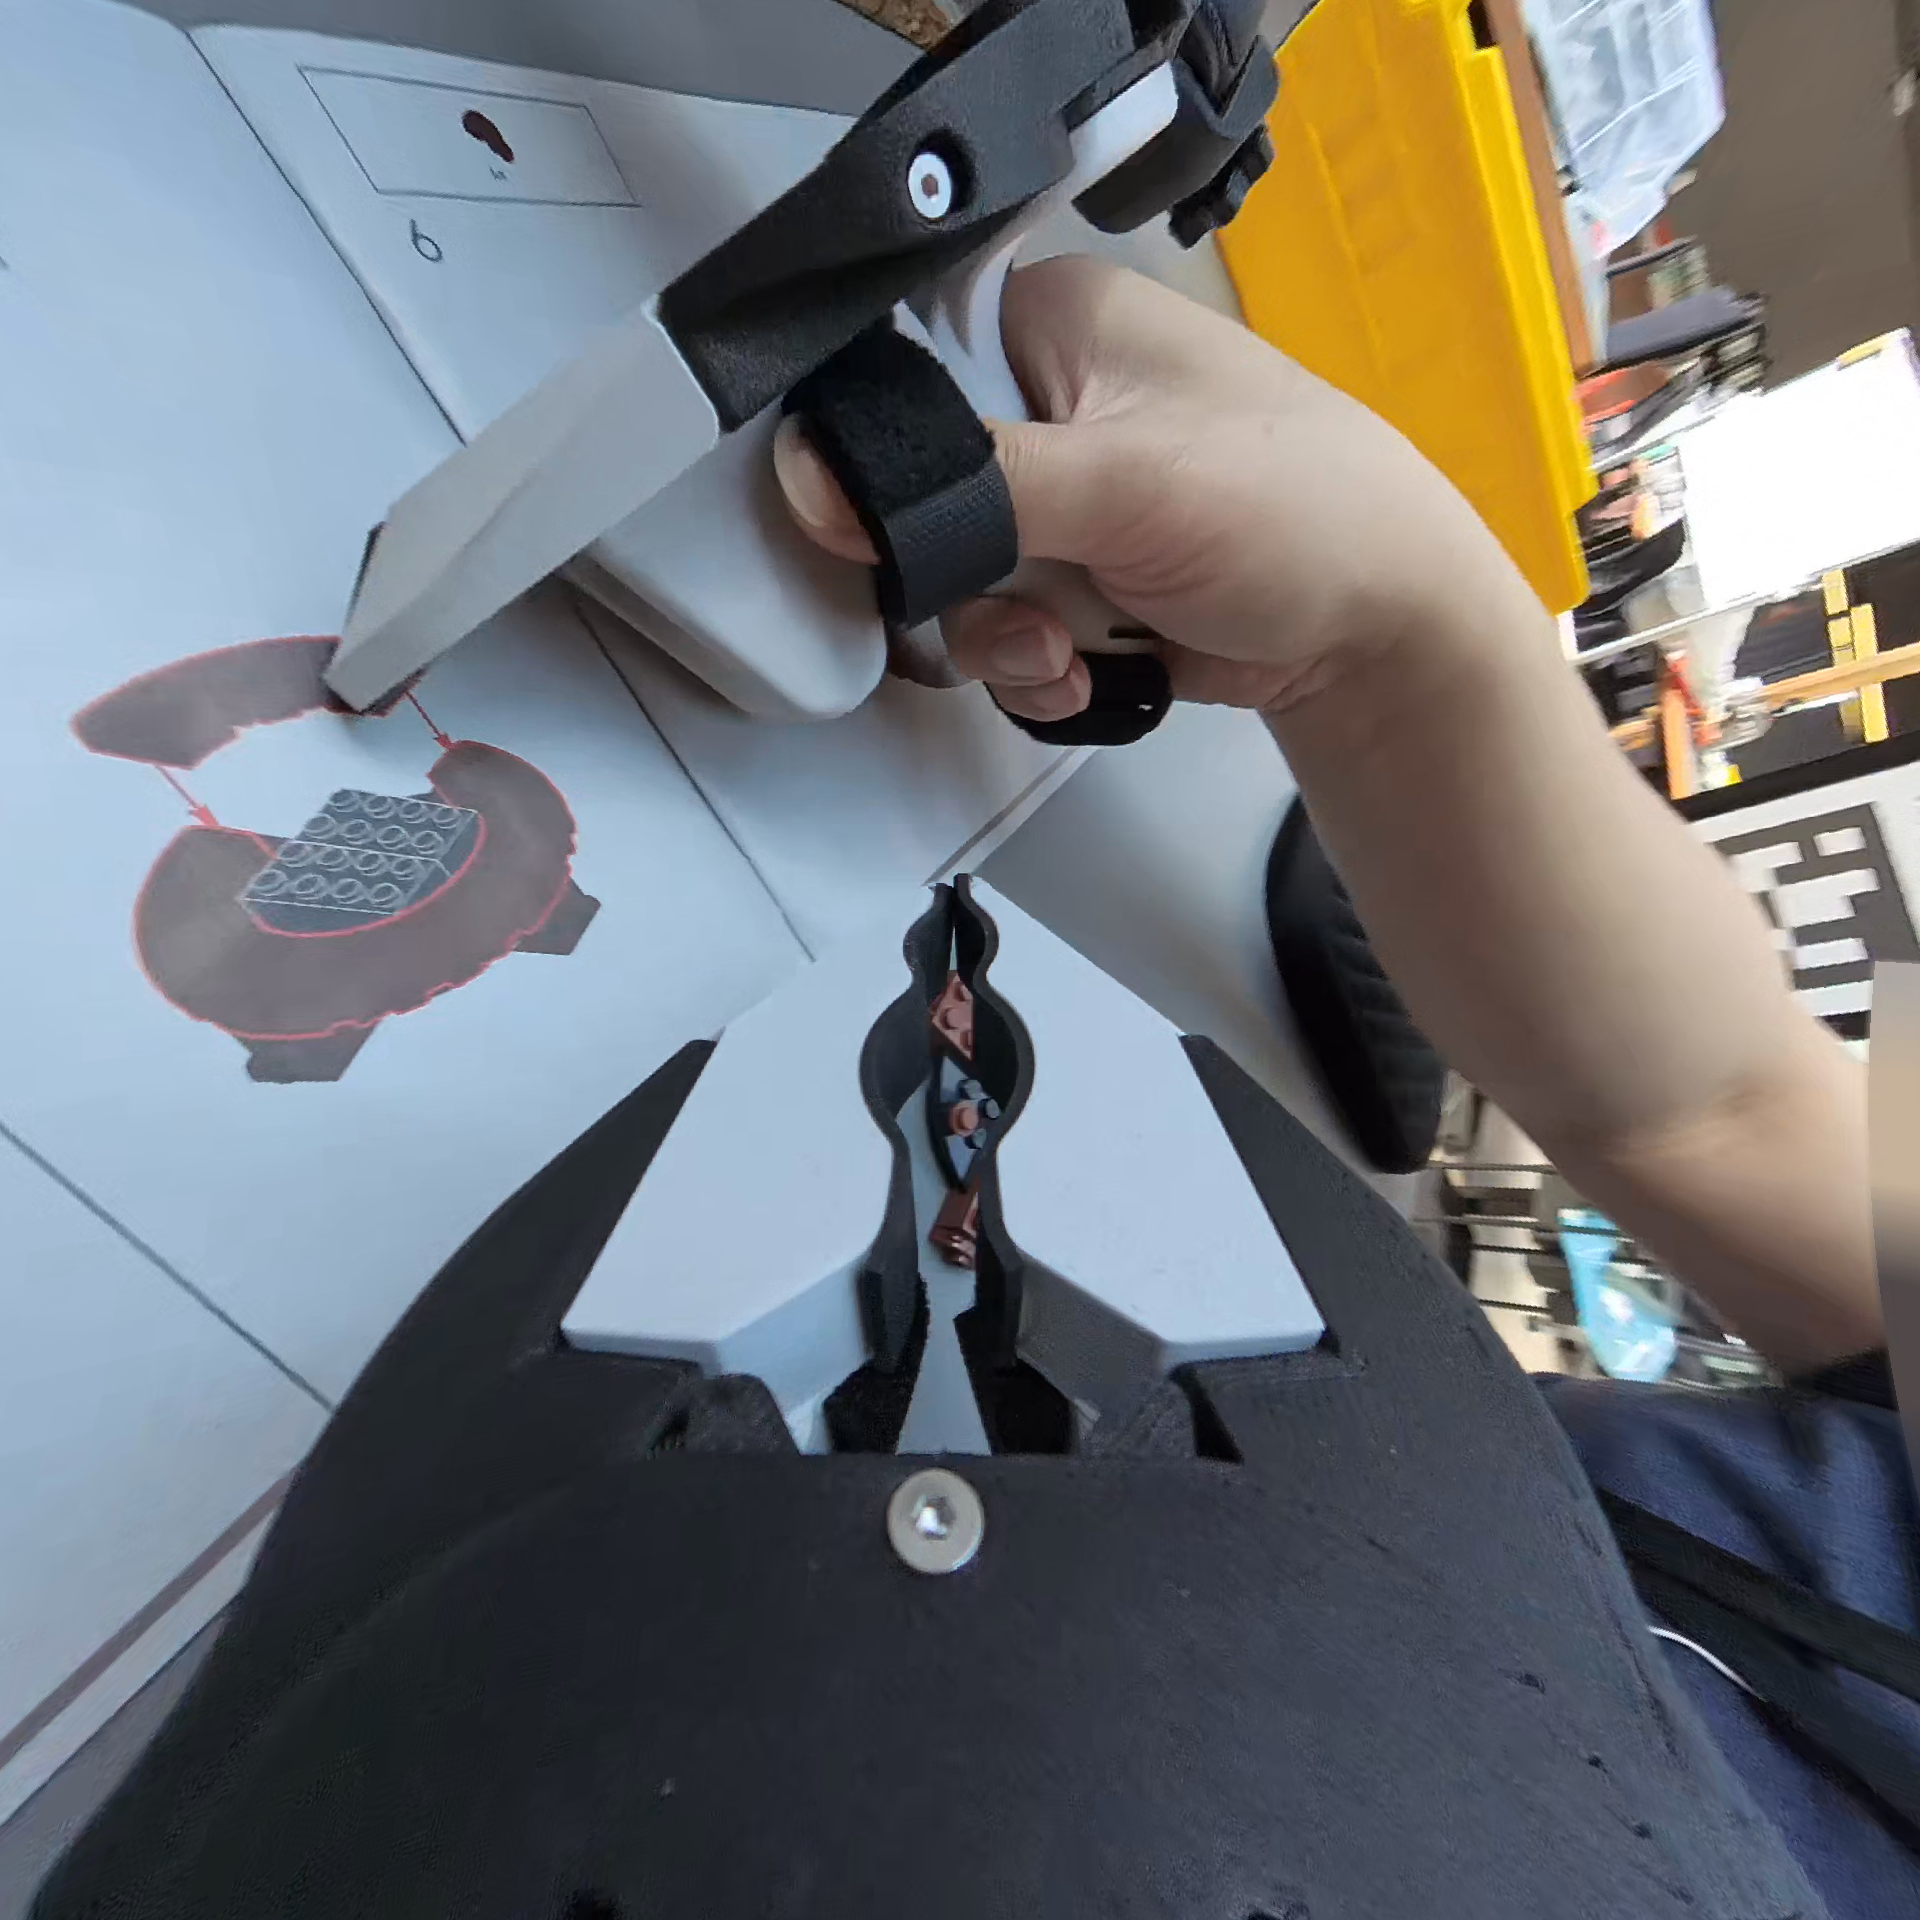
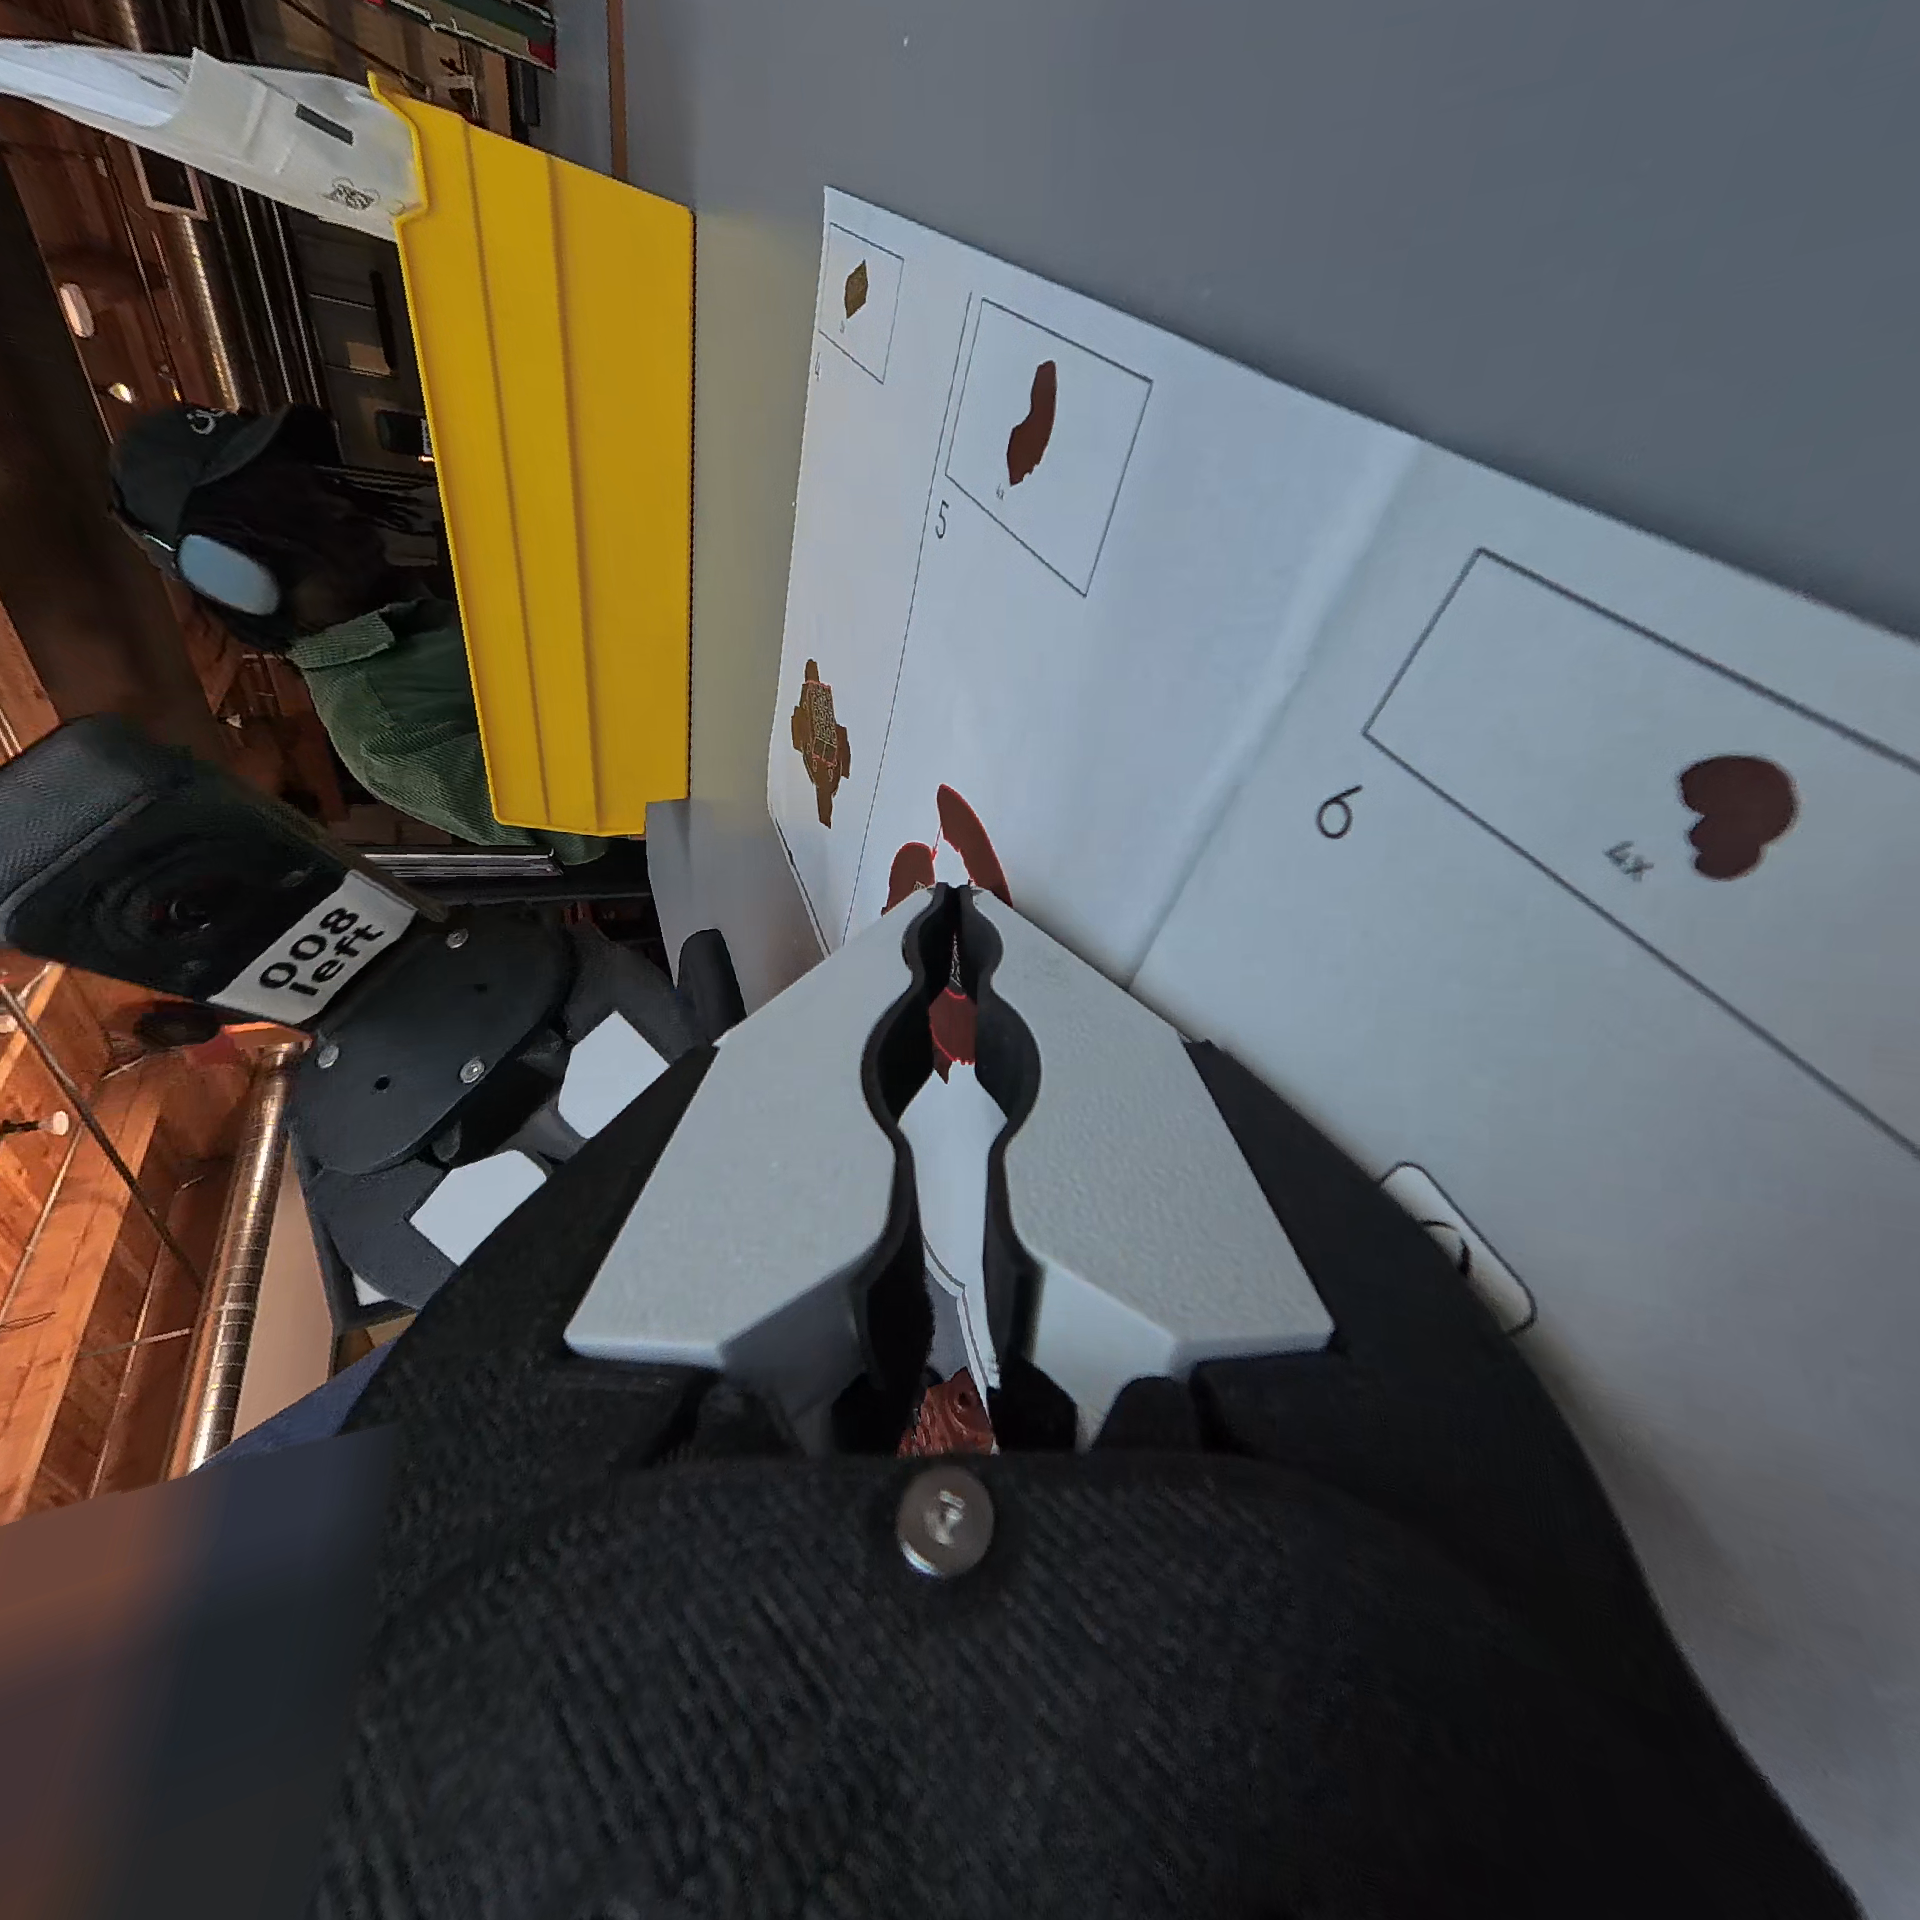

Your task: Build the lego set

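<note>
2 lego bits — a brown plate and a grey piece with studs — make up the build, clamped between the closed fingers of the left gripper over the open manual. The right gripper has its fingers together with its tips on the manual; whether it holds anything is unclear. A hand grips its handle — a yellow bin stands beyond.

Both views are bright and evenly lit, with soft diffuse light and only faint shadows on the instruction booklet. Wide-angle distortion bends straight lines toward the edges — the yellow bin looks stretched. The right wrist view is slightly soft from motion blur, and its lower left corner smears into a dark, featureless patch. The backgrounds are dimmer and warmer — out of focus.
</note>
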`<state>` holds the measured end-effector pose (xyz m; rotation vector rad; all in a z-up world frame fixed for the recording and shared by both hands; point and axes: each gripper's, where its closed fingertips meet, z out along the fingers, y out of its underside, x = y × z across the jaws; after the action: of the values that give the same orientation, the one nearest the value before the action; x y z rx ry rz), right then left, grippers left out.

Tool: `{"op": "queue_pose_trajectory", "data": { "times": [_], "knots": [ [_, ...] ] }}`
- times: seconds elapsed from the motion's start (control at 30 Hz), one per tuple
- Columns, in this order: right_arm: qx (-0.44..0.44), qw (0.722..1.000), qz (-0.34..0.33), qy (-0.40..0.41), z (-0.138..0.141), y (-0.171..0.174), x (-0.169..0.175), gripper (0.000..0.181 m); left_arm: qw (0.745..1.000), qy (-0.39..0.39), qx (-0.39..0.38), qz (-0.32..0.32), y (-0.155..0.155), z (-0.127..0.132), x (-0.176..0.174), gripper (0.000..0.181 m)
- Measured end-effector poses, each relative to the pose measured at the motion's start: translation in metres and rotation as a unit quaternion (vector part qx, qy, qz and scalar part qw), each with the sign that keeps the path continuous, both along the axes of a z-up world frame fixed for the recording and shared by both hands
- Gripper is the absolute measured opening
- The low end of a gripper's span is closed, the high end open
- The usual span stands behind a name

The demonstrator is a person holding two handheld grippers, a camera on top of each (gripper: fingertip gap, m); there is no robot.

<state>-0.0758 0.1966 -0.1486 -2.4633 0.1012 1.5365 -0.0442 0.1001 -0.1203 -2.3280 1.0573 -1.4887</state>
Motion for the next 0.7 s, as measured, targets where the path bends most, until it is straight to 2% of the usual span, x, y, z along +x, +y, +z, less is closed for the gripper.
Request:
{"op": "queue_pose_trajectory", "data": {
  "times": [0.1, 0.23, 0.37, 0.43, 0.5, 0.7],
  "knots": [
    [0.004, 1.000, 0.000, 0.004, 0.000, 0.000, 0.000, 0.000, 0.996, -0.016, -0.085, 0.005, -0.002, -0.003, 0.002, 0.000],
    [0.006, 1.000, -0.001, 0.002, 0.000, 0.000, 0.000, 0.000, 0.994, 0.017, -0.102, 0.028, 0.005, -0.026, -0.002, 0.000],
    [0.018, 1.000, -0.009, -0.002, 0.005, 0.006, 0.004, 0.000, 0.992, 0.010, -0.124, 0.039, 0.009, -0.029, -0.003, 0.000],
    [0.034, 0.998, -0.031, -0.031, 0.005, 0.016, 0.015, 0.000, 0.991, 0.008, -0.131, 0.036, 0.009, -0.029, -0.003, 0.000],
    [0.028, 0.998, -0.020, -0.060, -0.001, 0.017, 0.021, 0.000, 0.990, 0.008, -0.133, 0.036, 0.009, -0.029, -0.003, 0.000],
    [0.004, 0.999, -0.028, -0.028, -0.002, 0.025, 0.026, 0.000, 0.991, 0.010, -0.125, 0.039, 0.009, -0.030, -0.003, 0.000]
  ]
}}
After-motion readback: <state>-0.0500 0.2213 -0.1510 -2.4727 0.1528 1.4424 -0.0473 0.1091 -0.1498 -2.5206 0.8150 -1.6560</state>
